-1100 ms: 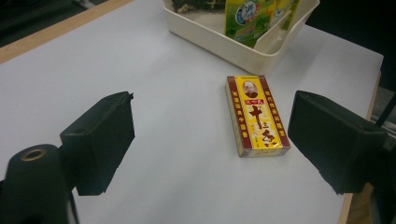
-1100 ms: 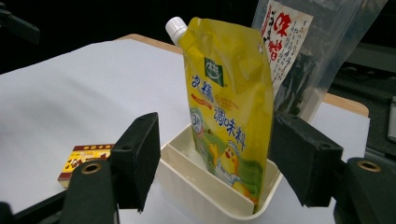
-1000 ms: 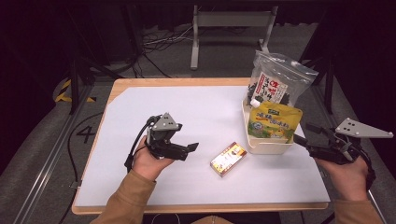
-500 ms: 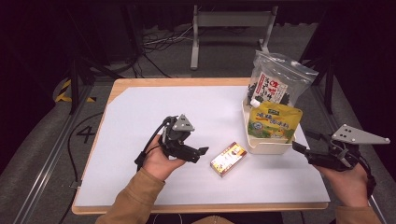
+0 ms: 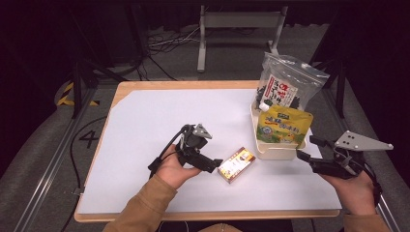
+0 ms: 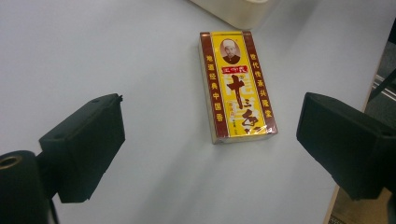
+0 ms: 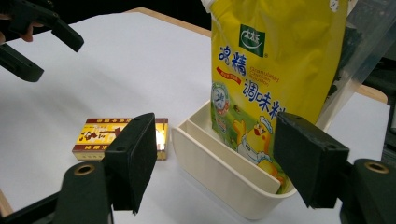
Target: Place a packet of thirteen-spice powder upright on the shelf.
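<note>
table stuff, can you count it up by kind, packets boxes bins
pouches: 2, the yellow seasoning pouch and the clear bag with dark contents, both standing in the bin
small boxes: 1, the yellow and brown box lying flat on the table
bins: 1, the cream bin
total: 4

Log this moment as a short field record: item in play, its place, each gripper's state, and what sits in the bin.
item: flat yellow and brown cardboard box
place: lying flat on the white table, beside the cream plastic bin
left gripper: open, jaws just widened, close to the box, not touching
right gripper: open, holding nothing, near the bin
bin contents: yellow seasoning pouch, clear bag with a red and white label
</note>
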